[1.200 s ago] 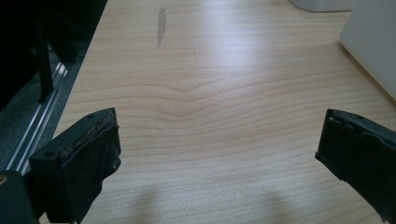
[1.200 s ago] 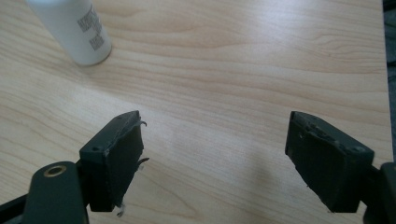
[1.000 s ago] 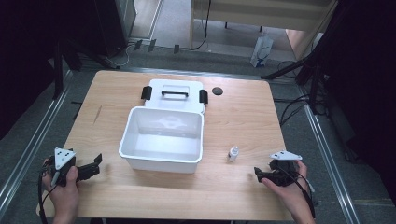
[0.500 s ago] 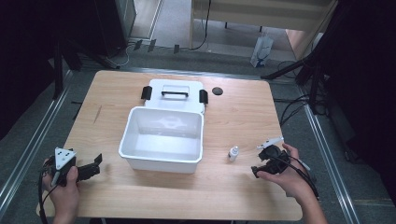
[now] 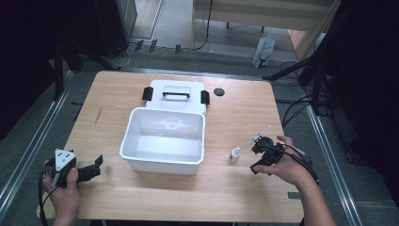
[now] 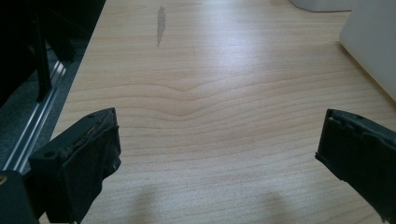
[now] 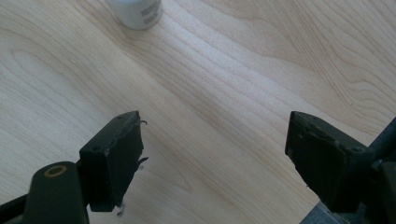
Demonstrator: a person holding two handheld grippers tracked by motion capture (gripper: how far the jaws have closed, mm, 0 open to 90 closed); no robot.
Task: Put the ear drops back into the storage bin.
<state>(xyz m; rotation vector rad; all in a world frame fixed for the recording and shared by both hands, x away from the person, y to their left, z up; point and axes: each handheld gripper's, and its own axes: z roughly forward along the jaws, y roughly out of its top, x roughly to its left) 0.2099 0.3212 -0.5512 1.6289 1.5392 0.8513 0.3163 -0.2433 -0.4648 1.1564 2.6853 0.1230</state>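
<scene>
Both pairs of jaws stand spread wide over bare wood, gripping nothing. The right gripper (image 7: pixel 212 158) view catches the base of a small white bottle (image 7: pixel 135 11) just ahead; from above, that bottle (image 5: pixel 235 154) stands upright on the counter (image 5: pixel 244 117) between the right gripper (image 5: pixel 254 159) and an open white bin (image 5: pixel 163 140). The left gripper (image 5: pixel 97 165) sits near the counter's front-left corner, and its own view shows the bin's wall (image 6: pixel 373 51) at the right edge.
</scene>
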